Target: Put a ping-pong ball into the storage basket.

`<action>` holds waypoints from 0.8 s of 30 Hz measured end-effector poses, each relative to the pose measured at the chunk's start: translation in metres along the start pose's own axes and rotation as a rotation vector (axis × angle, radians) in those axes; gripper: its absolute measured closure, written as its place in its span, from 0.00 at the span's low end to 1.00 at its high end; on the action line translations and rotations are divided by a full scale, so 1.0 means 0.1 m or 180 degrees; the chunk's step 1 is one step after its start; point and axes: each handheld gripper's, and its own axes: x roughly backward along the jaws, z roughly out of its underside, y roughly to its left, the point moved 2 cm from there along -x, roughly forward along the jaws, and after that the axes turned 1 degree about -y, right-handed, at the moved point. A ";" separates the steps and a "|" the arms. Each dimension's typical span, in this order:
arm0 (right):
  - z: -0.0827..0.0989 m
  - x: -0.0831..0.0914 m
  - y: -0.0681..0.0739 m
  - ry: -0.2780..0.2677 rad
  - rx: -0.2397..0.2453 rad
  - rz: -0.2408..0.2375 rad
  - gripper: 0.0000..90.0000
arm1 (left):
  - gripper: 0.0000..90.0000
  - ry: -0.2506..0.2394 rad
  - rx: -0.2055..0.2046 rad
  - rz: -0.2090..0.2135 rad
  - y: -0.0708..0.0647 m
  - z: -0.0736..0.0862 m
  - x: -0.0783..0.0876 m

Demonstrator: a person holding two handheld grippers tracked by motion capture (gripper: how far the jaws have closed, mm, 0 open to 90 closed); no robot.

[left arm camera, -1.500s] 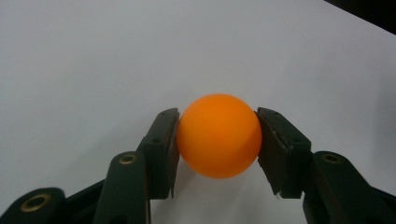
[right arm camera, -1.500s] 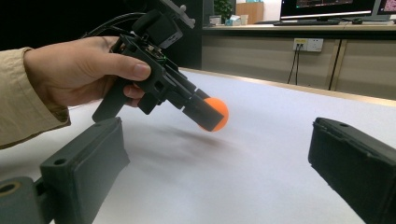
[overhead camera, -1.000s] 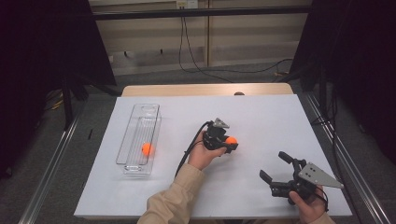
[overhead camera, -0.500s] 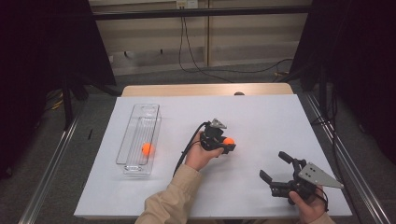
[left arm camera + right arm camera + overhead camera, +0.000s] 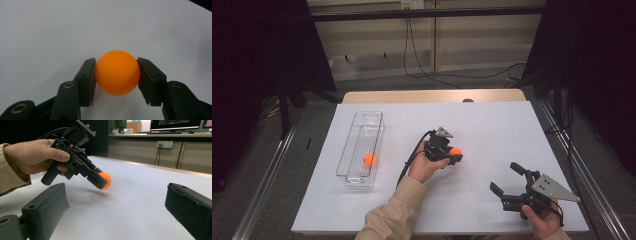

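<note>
1. Left gripper (image 5: 454, 153) pinching an orange ball (image 5: 117, 72) mid-bench (image 5: 492, 125).
2. Right gripper (image 5: 508, 178) spread wide, near right corner.
3. Second ball (image 5: 369, 159) lying in clear tray (image 5: 357, 177), far left.

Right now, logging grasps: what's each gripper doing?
Left gripper: shut on the orange ball, off the table.
Right gripper: open, holding nothing.

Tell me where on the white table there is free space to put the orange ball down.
The widest bare patch of the white table lies beyond the left gripper, toward the far edge. Another lies between the clear tray and that gripper. The near right corner is crowded by the open right gripper. The tray already holds one orange ball.
</note>
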 end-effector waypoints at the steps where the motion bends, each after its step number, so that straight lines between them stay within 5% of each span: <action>1: 0.00 0.00 0.00 0.0000 0.0001 0.0001 0.03 | 0.57 0.0000 -0.0002 0.0002 0.00 0.00 0.01; 24: 0.00 -0.01 0.00 -0.0006 0.0002 -0.0003 0.03 | 0.57 0.0009 0.0078 -0.0018 0.08 0.04 0.15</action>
